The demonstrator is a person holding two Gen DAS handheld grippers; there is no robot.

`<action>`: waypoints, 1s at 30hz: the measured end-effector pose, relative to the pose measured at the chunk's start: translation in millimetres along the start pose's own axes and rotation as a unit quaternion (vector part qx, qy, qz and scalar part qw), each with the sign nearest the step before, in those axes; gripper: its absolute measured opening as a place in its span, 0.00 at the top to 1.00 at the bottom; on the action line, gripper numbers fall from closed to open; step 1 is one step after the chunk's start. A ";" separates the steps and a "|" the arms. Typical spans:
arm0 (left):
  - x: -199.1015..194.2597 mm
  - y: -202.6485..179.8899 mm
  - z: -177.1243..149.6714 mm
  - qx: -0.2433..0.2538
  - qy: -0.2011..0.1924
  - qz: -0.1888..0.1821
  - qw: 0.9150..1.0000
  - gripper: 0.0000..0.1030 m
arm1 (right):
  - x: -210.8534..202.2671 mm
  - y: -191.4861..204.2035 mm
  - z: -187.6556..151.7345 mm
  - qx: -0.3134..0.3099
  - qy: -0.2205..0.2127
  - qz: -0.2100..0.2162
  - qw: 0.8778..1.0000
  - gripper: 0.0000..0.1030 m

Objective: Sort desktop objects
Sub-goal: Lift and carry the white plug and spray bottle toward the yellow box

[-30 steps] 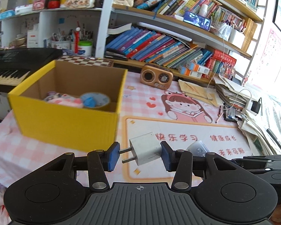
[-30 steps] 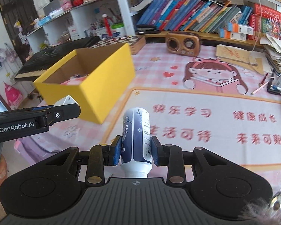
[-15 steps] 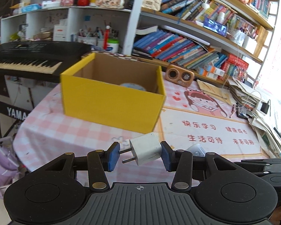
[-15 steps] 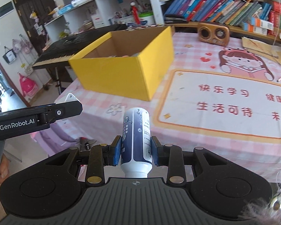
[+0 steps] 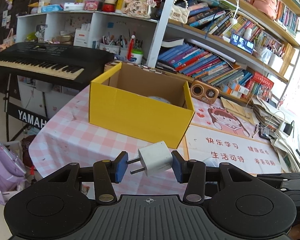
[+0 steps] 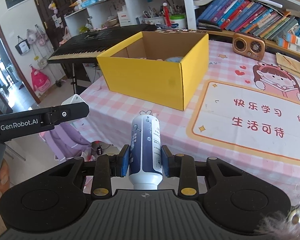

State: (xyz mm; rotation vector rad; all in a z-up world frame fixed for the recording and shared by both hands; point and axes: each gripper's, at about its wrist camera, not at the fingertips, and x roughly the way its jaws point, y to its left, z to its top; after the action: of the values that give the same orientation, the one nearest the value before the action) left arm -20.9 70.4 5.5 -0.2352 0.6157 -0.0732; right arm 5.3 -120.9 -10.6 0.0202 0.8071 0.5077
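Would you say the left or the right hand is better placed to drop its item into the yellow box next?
Probably the left. Its tool holds the white charger on the side where the yellow box stands; the right tool, gripping the blue-and-white bottle, sits further right.

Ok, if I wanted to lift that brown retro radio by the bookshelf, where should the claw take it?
Probably across the retro radio front to back, coming from above: it stands upright, a wide low body with rounded corners. Its back is hidden, and books sit close behind it, so clearance is uncertain.
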 end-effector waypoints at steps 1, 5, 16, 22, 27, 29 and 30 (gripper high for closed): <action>-0.6 0.6 0.0 0.000 0.000 0.000 1.000 0.56 | 0.8 0.8 0.4 -0.001 0.001 0.000 1.000 0.71; -1.4 4.4 0.6 -0.002 -0.002 0.001 1.000 0.56 | 2.7 3.7 1.6 -0.004 0.001 0.002 1.000 0.71; 1.7 14.4 9.3 -0.005 -0.011 0.004 1.000 0.56 | 9.8 9.2 12.1 -0.015 -0.005 0.003 1.000 0.71; 8.5 16.2 24.4 -0.005 -0.024 0.003 1.000 0.56 | 13.0 7.6 28.5 -0.019 -0.013 0.004 1.000 0.71; 20.5 16.8 42.3 -0.006 -0.039 0.005 0.999 0.56 | 16.7 3.6 51.1 -0.028 -0.029 0.009 0.999 0.71; 27.1 16.9 51.1 -0.006 -0.046 0.008 0.999 0.56 | 19.8 -0.4 62.9 -0.031 -0.038 0.011 0.999 0.71; 30.2 16.9 55.7 -0.006 -0.049 0.010 0.999 0.56 | 21.9 -2.4 69.3 -0.031 -0.041 0.012 0.999 0.71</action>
State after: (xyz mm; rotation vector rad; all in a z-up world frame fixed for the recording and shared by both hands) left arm 36.0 93.6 28.5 -0.2423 0.5207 -0.0386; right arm 67.1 -101.4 22.3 -0.0073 0.7103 0.5513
